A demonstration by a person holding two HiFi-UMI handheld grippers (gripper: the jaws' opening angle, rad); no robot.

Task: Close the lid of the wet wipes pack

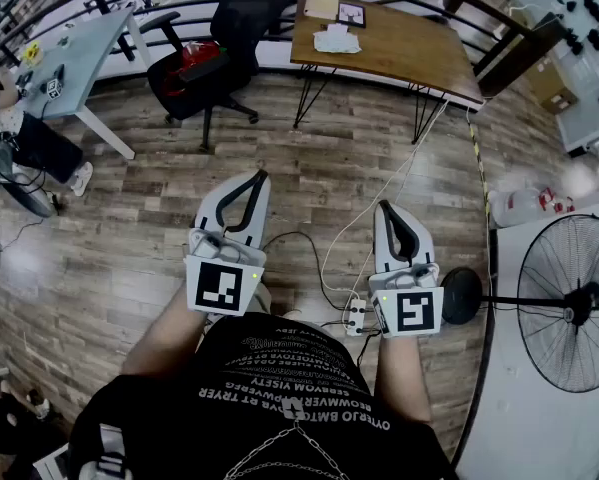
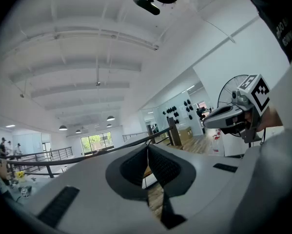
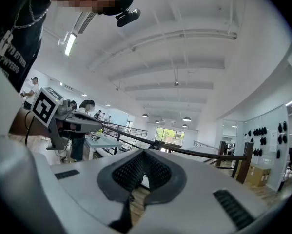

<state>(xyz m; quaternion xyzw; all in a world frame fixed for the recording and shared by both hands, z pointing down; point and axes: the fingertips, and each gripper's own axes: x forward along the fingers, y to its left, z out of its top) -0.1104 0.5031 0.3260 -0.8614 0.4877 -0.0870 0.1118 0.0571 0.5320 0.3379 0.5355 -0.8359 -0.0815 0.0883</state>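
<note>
From where I stand, both tools are held level over open plank floor point(image 1: 309, 168), well apart from the wooden table point(image 1: 409, 58) ahead. The left gripper point(image 1: 262, 176) and right gripper point(image 1: 384, 206) are both clenched tip to tip on nothing. The white wet wipes pack point(image 1: 336, 40) lies toward the table's left end. A black chair point(image 1: 219, 58) crowds the left, and a fan point(image 1: 569, 303) the right.

left tongs point(image 2: 147, 147) closed, empty; railing point(image 2: 90, 153) beyond
</note>
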